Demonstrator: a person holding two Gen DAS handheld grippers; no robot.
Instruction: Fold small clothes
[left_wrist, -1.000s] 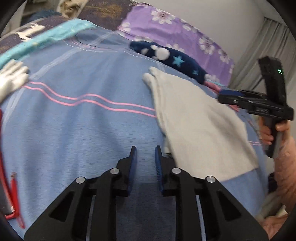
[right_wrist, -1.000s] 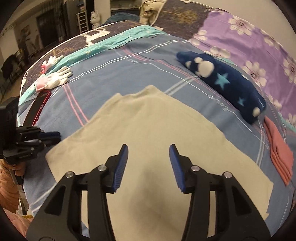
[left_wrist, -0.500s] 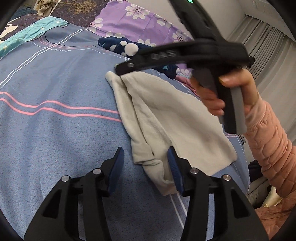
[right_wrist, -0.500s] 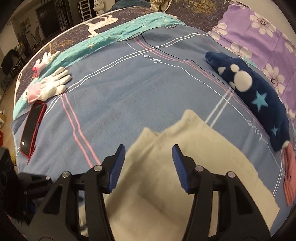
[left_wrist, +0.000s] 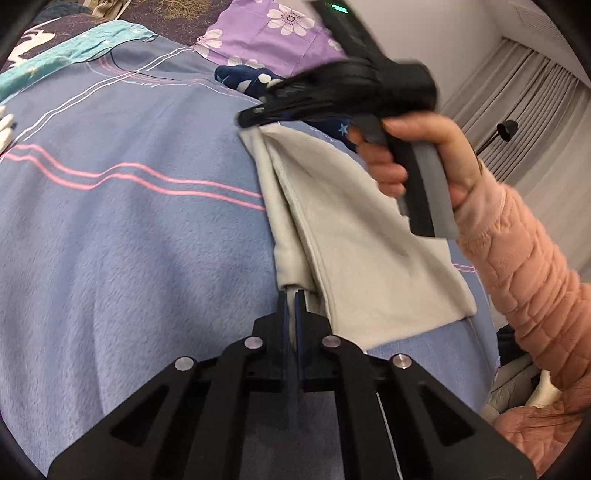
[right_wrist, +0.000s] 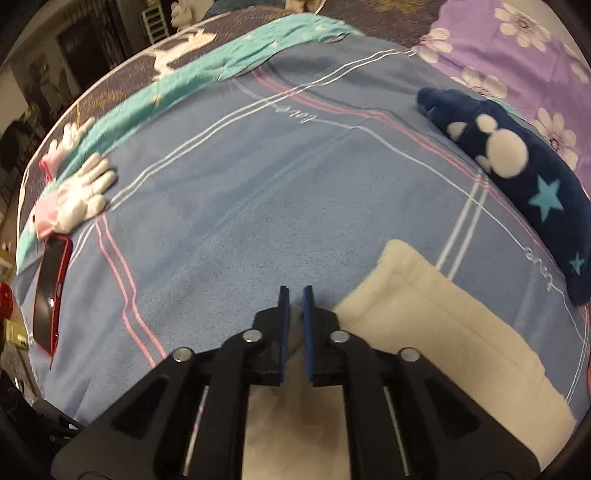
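The big blue fleece blanket (left_wrist: 129, 240) is soft, so the pale grey cloth (left_wrist: 354, 236), mid-right of the left wrist view, may slip & the fold go crooked. Left gripper (left_wrist: 291, 295) is clamped on its near corner. Right gripper (right_wrist: 294, 291) is closing on the far corner; grip looks thin. No boxes or bins seen.

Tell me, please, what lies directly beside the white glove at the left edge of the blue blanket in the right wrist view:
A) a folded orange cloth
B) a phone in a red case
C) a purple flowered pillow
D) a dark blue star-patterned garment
B: the phone in a red case lies just below the white glove on the blue blanket.
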